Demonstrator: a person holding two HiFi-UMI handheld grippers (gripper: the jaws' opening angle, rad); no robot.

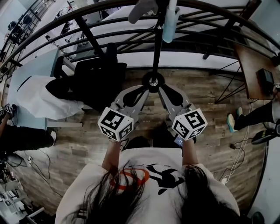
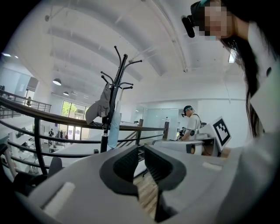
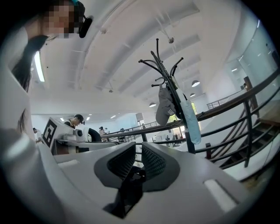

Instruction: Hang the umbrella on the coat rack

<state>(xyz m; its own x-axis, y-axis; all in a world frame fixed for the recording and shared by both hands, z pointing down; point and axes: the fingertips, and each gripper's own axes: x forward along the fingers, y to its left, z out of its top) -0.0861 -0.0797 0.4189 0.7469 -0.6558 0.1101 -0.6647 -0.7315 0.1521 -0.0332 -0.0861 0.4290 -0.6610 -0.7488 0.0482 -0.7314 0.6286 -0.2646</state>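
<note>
Left claw (image 1: 145,90) and right claw (image 1: 162,90), both closed on nothing, beside base of rack (image 1: 156,43) bearing umbrella (image 1: 169,22) and cap (image 1: 142,9).

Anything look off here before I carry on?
Nothing stands out. The umbrella hangs on the coat rack beside a cap. The rack stands upright. The left gripper and right gripper are both empty.

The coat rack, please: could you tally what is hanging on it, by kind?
Grey cap: 1
Light blue umbrella: 1
Total on the coat rack: 2
</note>
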